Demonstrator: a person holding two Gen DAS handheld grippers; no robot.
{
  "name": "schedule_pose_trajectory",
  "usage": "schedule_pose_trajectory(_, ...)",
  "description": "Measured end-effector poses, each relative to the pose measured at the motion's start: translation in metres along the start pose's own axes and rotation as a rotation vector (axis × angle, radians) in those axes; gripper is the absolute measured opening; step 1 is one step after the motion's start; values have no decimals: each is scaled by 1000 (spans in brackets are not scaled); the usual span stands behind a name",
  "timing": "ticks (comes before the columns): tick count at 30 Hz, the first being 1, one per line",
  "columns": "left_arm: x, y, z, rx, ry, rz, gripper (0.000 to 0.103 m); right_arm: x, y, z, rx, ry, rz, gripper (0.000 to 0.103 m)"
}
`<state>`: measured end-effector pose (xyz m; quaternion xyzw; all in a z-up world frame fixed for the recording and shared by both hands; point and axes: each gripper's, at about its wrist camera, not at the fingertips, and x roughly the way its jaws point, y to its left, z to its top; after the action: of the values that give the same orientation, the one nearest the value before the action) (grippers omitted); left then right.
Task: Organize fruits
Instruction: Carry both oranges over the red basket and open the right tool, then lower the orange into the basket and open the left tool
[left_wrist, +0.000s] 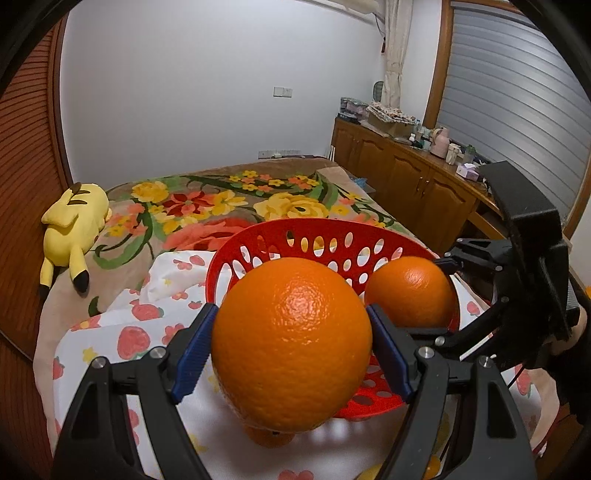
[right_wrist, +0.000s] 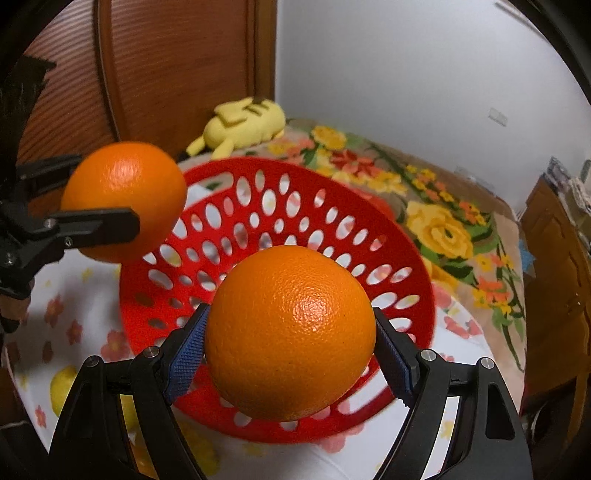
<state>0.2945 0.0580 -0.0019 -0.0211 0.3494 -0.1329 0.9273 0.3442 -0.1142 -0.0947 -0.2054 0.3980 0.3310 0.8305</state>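
Glossy, pebbled peel on the left orange, highlights catching its dimples; same shiny, pitted skin on the right orange. The red basket looks like smooth plastic with a slight sheen. Blue finger pads show a ribbed, matt texture. Soft printed cloth below, plush toy fuzzy.

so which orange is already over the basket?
The right gripper's orange, hanging above the red basket; the left gripper's orange sits outside the rim.
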Motion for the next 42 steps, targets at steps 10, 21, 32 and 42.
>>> schedule_pose_trajectory(10, 13, 6, 0, 9, 13, -3, 79, 23, 11, -2, -55, 116, 55, 85)
schedule_pose_trajectory(21, 16, 6, 1, 13, 15, 2, 79, 34, 8, 2, -70, 163, 18, 85)
schedule_pose_trajectory(32, 24, 5, -1, 15, 32, 4, 79, -5, -19, 9, 2, 45, -6, 88)
schedule_pose_trajectory(42, 31, -26, -5, 47, 51, -47, 79, -27, -35, -8, 60, -10, -11, 88)
